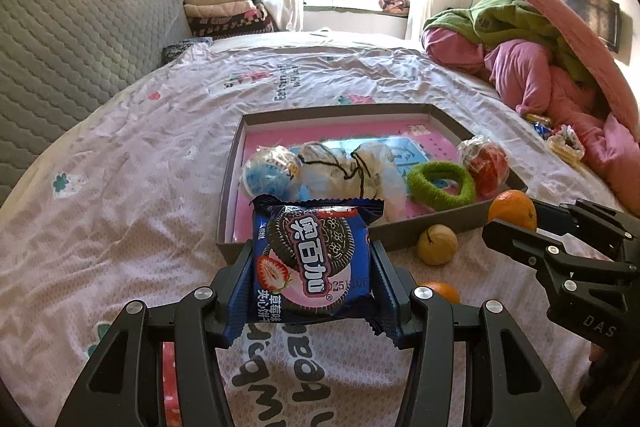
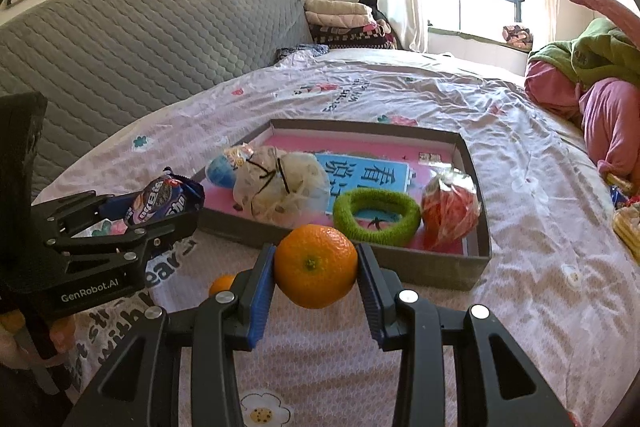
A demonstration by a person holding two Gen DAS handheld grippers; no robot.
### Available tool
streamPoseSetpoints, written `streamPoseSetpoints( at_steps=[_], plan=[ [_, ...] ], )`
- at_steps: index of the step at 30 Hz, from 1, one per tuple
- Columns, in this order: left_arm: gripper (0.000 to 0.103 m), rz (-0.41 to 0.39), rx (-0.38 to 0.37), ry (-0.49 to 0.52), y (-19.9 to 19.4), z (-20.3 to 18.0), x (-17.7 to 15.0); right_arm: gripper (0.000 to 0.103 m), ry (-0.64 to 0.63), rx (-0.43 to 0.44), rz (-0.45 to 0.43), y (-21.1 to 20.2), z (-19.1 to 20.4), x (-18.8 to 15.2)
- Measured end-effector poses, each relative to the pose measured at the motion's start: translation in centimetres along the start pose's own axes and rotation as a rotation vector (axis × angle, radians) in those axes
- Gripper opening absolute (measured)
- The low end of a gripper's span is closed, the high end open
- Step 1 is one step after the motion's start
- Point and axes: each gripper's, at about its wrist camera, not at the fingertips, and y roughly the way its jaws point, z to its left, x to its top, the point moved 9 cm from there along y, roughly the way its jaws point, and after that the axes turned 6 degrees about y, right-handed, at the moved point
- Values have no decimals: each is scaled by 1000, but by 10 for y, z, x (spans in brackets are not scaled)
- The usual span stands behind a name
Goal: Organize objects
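My left gripper [image 1: 312, 267] is shut on a blue cookie packet [image 1: 310, 259], held upright just before the near rim of a grey tray [image 1: 304, 113]. My right gripper [image 2: 316, 267] is shut on an orange [image 2: 315, 265], lifted off the bed in front of the tray [image 2: 436, 267]. The tray holds a wrapped blue ball [image 1: 268, 175], a white bag tied with black string [image 1: 348, 171], a green hair ring [image 1: 440, 185] and a wrapped red ball [image 1: 486, 163]. A yellow-green fruit [image 1: 437, 244] and a second orange [image 2: 222, 283] lie on the sheet near the tray.
The bed sheet [image 1: 140, 147] spreads around the tray. A heap of pink and green bedding [image 1: 540, 67] fills the right side, with small snack packets [image 1: 564, 143] beside it. A grey quilted headboard [image 1: 80, 47] and folded blankets [image 1: 224, 11] stand at the left and back.
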Motion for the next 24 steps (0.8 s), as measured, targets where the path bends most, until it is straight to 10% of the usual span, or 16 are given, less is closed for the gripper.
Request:
streamPoseSetpoints(
  at_steps=[24],
  plan=[
    [55, -60, -10, 4, 10, -1, 60, 40, -28, -9, -83, 4, -4, 47]
  ],
)
